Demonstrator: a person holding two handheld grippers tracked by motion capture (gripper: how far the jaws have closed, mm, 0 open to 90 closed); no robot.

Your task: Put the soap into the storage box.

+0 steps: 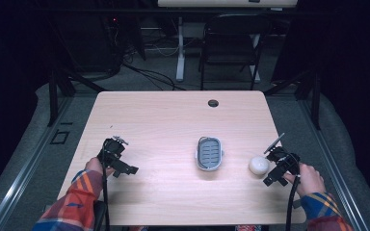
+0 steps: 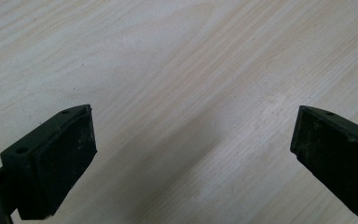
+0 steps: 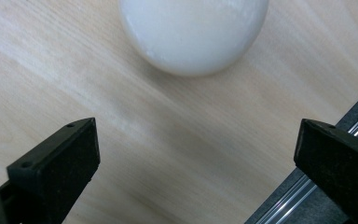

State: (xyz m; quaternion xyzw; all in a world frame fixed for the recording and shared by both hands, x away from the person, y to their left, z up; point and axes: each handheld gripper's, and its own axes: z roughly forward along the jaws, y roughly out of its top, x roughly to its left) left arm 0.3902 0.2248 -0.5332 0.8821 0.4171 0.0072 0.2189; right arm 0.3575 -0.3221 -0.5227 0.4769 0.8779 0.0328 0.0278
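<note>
A white rounded soap-like lump [image 1: 258, 165] lies on the pale wooden table [image 1: 173, 120] near its right edge; it looms large at the top of the right gripper view [image 3: 193, 32]. My right gripper [image 1: 272, 169] sits just right of it, jaws wide apart [image 3: 196, 158], nothing between them. A grey slotted oval dish with a white rim [image 1: 209, 153] rests at the table's middle. My left gripper [image 1: 121, 159] hovers over bare wood at the left, open and empty [image 2: 191, 154].
The table's right edge and a metal rail [image 3: 303, 191] lie close under my right gripper. A cable hole [image 1: 213, 103] is near the far edge. A dark folding chair [image 1: 231, 45] and a desk leg [image 1: 180, 48] stand beyond the table.
</note>
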